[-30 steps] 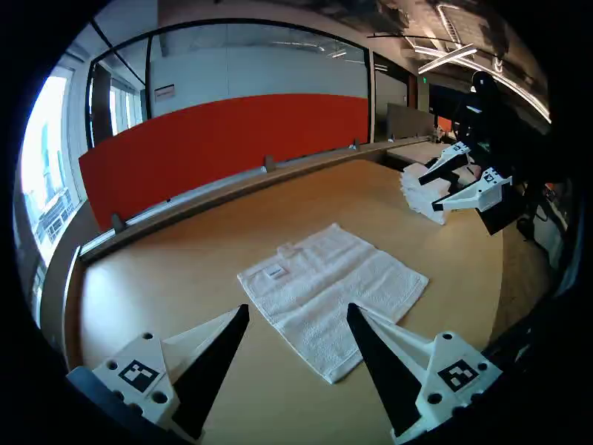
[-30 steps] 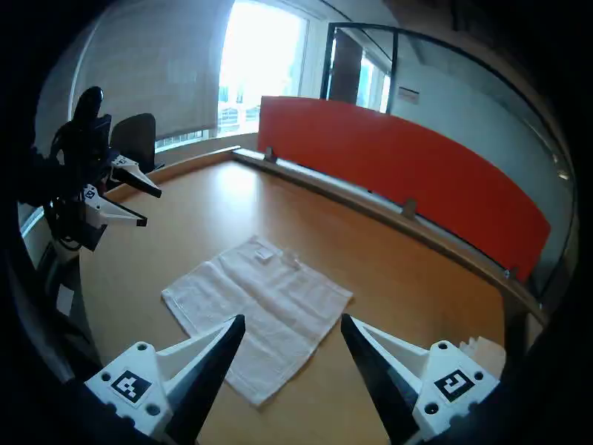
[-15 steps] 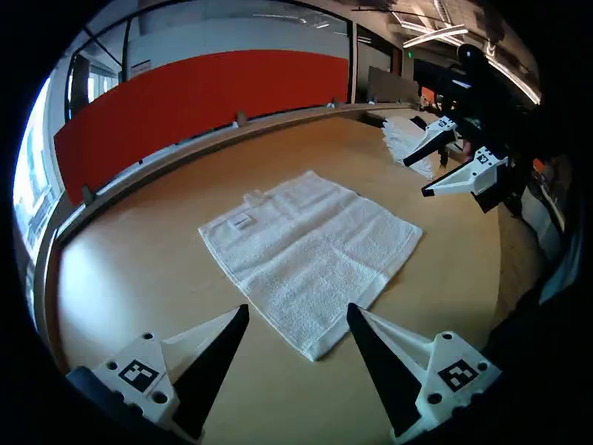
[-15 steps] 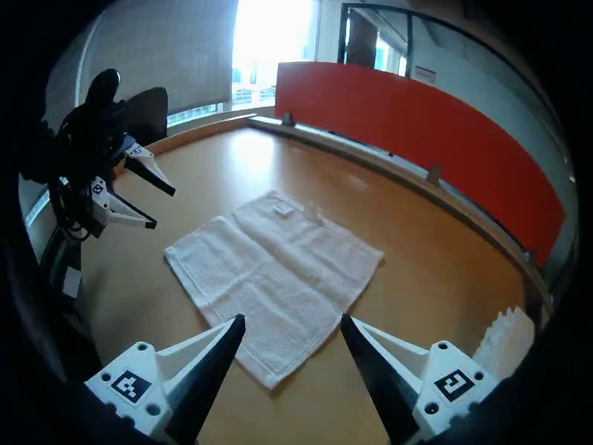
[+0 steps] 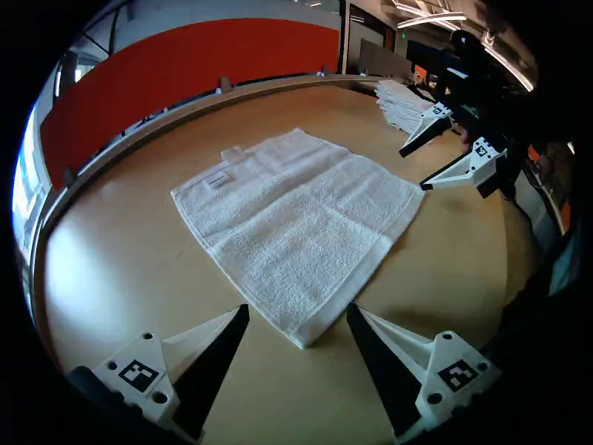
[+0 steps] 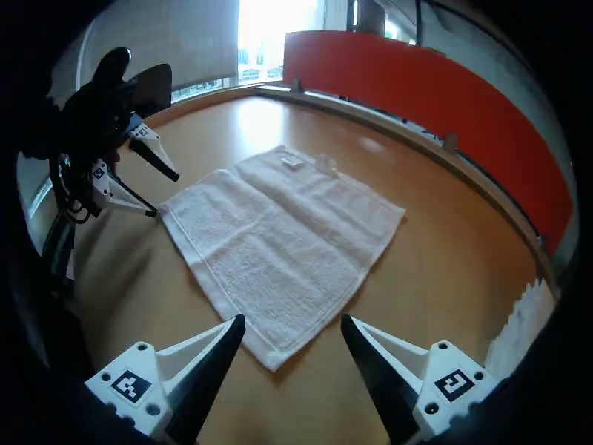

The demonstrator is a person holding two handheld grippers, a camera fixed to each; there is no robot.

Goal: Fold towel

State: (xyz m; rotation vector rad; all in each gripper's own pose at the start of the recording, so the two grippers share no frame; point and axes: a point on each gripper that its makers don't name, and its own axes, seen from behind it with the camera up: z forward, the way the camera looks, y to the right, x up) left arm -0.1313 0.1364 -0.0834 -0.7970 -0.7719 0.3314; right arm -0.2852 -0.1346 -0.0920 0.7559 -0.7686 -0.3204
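**Towel** (image 5: 296,215): white, spread flat and unfolded in the middle of the worktop (image 5: 111,245). Its label (image 5: 217,179) lies toward the far edge, the side nearest the red panel (image 5: 185,70).

**Left tool** (image 5: 296,305): fingers spread, holding nothing. One near corner of the towel lies just ahead, between them.

**Right tool** (image 6: 292,317): fingers spread and empty, lined up on the neighbouring near corner.

**Step in hand (judged):** taking hold of the two near corners ahead of the first fold.

**Handling notes:**
- Lower each tool until one finger slides under the hem and the other comes down on top.
- Take the corner itself, one layer only, and not the worktop.
- Close both tools together.
- Lift evenly, with light tension between the two corners so the middle does not sag.
- Carry the corners over to the far corners, meeting hem to hem with the label inside.

**Count:**
- Spread towel: 1
- Label: 1
- Tools: 2
- Stack (image 5: 396,104) of folded towels: 1, by the worktop's far right edge; the number in it cannot be told.
- Panel: 1
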